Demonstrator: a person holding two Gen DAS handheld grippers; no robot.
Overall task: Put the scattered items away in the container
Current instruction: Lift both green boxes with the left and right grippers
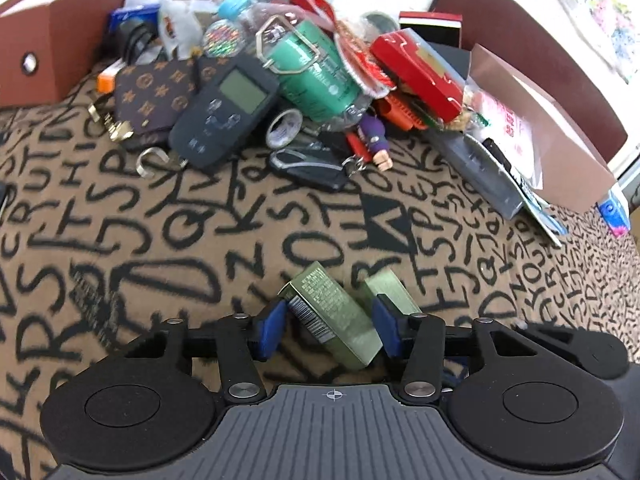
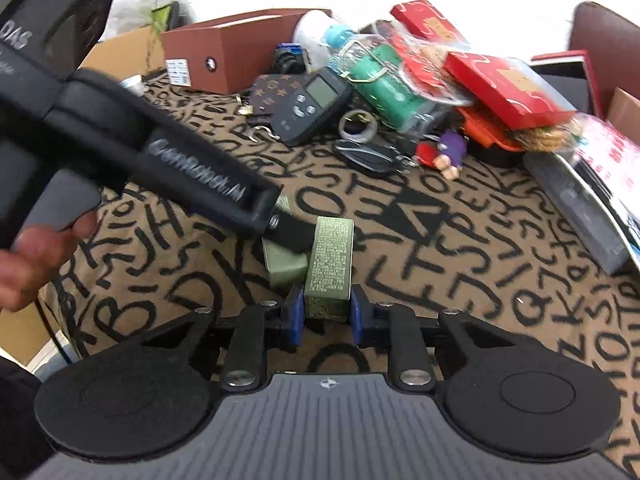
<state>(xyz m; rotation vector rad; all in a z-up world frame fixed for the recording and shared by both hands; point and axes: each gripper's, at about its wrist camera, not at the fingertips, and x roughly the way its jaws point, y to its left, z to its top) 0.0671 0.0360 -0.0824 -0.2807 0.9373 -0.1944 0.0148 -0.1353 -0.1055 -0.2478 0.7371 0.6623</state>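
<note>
Two small olive-green boxes lie side by side on the lettered brown cloth. My left gripper (image 1: 330,326) has its blue pads on either side of one green box (image 1: 332,314), which lies tilted between them; the second green box (image 1: 390,290) sits just beyond the right pad. My right gripper (image 2: 325,314) is shut on a green box (image 2: 330,268) at its near end. The other green box (image 2: 284,262) lies to its left, under the left gripper's body (image 2: 168,160). The brown open container (image 2: 224,50) stands at the back left.
A pile of items lies at the back: a grey remote-like device (image 1: 224,110), a green bottle (image 1: 316,68), red boxes (image 1: 416,68), a patterned wallet (image 1: 154,94), a tape roll (image 1: 284,126), a black key fob (image 1: 308,166), a purple figurine (image 1: 374,140) and a brown paper bag (image 1: 540,120).
</note>
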